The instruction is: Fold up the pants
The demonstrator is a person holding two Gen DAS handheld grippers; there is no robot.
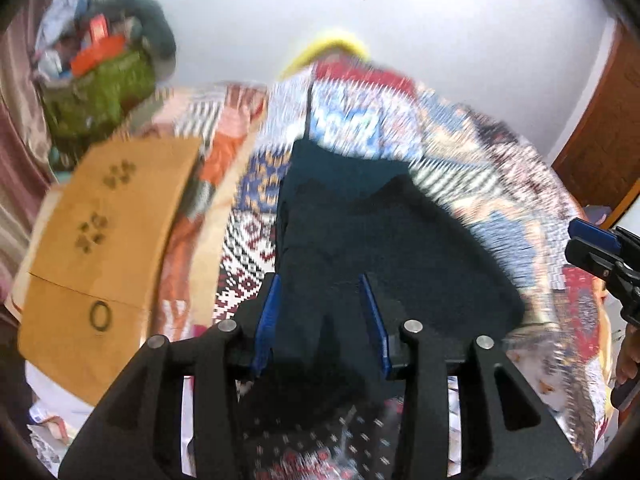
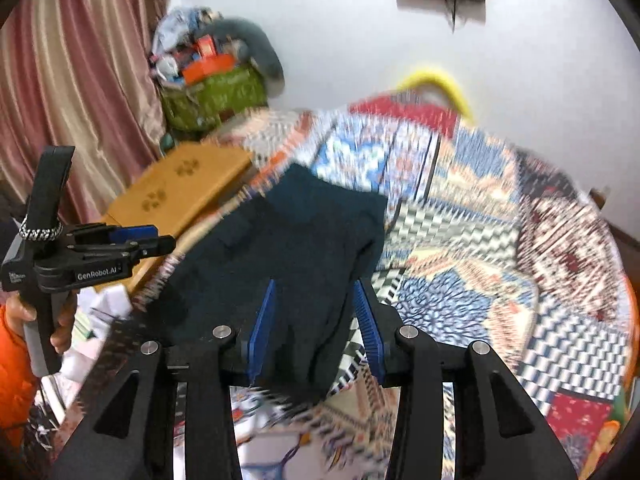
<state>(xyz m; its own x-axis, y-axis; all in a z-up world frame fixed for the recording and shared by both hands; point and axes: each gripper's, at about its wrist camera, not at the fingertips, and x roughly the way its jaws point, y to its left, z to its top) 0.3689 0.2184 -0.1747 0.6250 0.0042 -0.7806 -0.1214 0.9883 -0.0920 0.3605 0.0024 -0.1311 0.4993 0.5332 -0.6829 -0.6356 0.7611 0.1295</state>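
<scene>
Dark navy pants (image 1: pixel 360 232) lie on a patterned patchwork bedspread (image 1: pixel 500 168); they also show in the right wrist view (image 2: pixel 304 240). My left gripper (image 1: pixel 322 312) has its blue fingers apart with pants cloth between them; no pinch shows. My right gripper (image 2: pixel 316 312) has its fingers apart over the near right edge of the pants. The left gripper also shows from the side in the right wrist view (image 2: pixel 160 240). The right gripper's tip shows in the left wrist view (image 1: pixel 592 244). Both views are blurred by motion.
A brown cardboard box (image 1: pixel 108 240) with paw prints lies left of the pants, also in the right wrist view (image 2: pixel 180 192). A green bag (image 2: pixel 216 96) of clutter stands by the curtain (image 2: pixel 72 80). A white wall (image 2: pixel 360 20) is behind.
</scene>
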